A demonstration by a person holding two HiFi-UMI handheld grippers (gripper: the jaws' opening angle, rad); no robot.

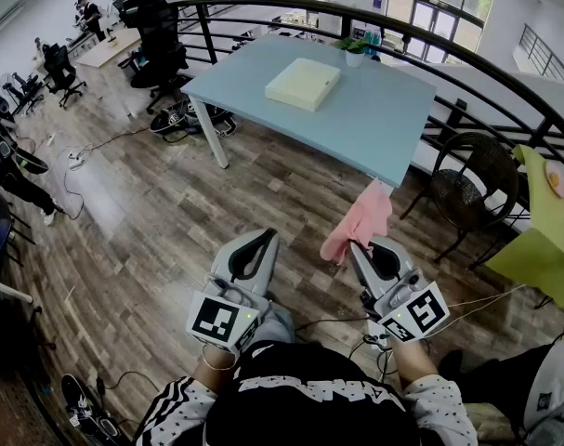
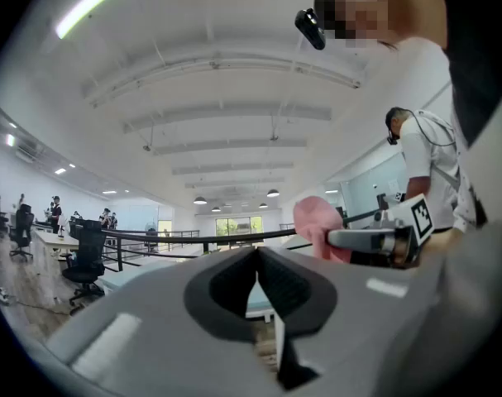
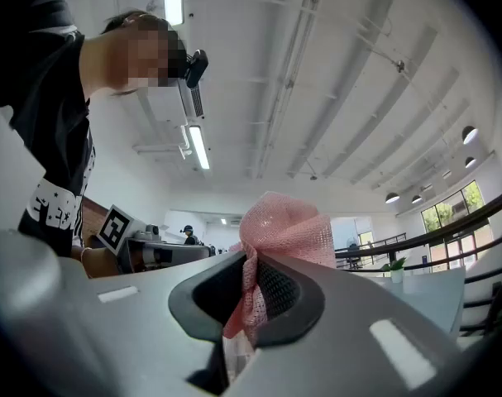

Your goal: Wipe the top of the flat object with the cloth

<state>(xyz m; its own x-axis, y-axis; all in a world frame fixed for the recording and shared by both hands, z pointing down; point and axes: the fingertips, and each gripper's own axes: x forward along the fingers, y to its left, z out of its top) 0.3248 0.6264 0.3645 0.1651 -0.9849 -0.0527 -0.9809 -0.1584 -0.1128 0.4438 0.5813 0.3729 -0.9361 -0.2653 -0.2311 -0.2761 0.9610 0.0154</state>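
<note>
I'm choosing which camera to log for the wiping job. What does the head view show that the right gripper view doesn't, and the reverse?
Head view only: the flat cream object lying on the blue table, well ahead of both claws. Right gripper view only: the mesh weave of the pink cloth, pinched between the jaws of the right claw. Both: that cloth in the right claw, and the left claw beside it.

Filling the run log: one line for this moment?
right gripper: shut on cloth | left gripper: shut, empty | flat block: on table, untouched | wipe: not started
</note>
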